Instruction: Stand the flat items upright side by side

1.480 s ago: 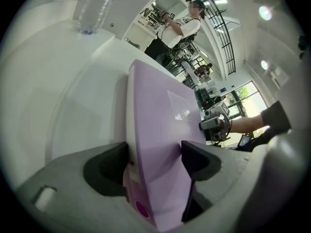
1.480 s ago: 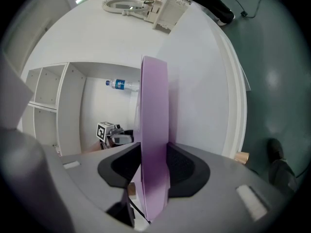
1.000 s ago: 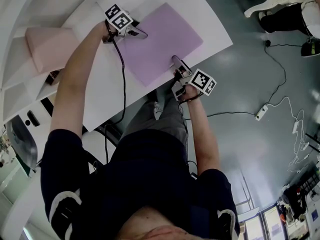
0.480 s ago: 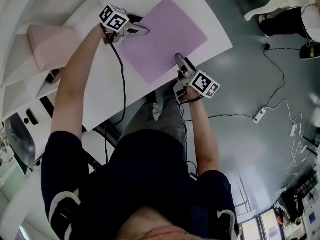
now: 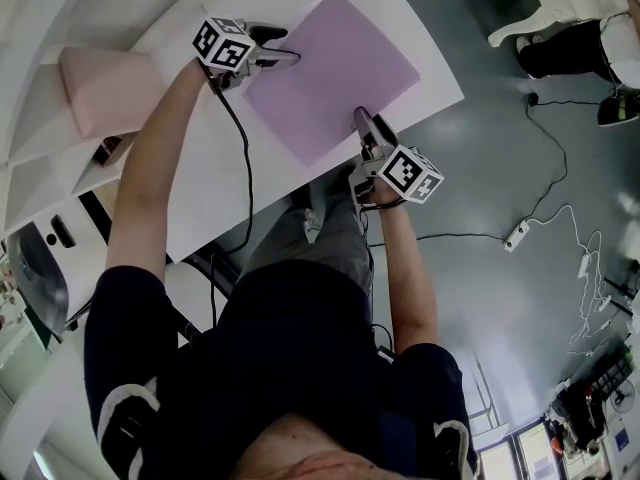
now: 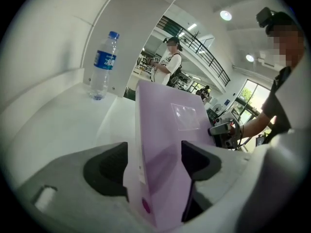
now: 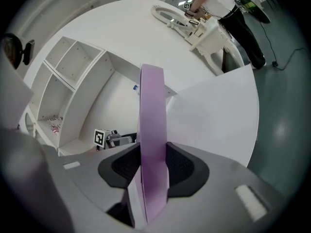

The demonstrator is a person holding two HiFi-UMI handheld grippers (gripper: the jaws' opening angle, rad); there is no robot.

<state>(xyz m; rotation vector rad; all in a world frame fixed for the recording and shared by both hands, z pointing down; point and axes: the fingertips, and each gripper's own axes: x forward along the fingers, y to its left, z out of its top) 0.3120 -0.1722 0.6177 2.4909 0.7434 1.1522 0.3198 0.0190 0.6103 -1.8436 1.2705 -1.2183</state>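
Head view: the purple folder (image 5: 335, 68) sits toward 1 o'clock on the bench (image 5: 205, 193), with the left gripper (image 5: 280, 46) on its 10 o'clock edge and the right gripper (image 5: 363, 123) on its 5 o'clock edge. A pink item (image 5: 100, 88) lies at 9 o'clock. Left gripper view: the fingers (image 6: 199, 159), set wide, have just closed slightly and clamp the folder's thick edge. Right gripper view: the fingers (image 7: 182, 166) stand narrow, pinching the folder edge-on. Rotate both hands together, seat the lower edge squarely on the bench, and release only once the folder is supported.
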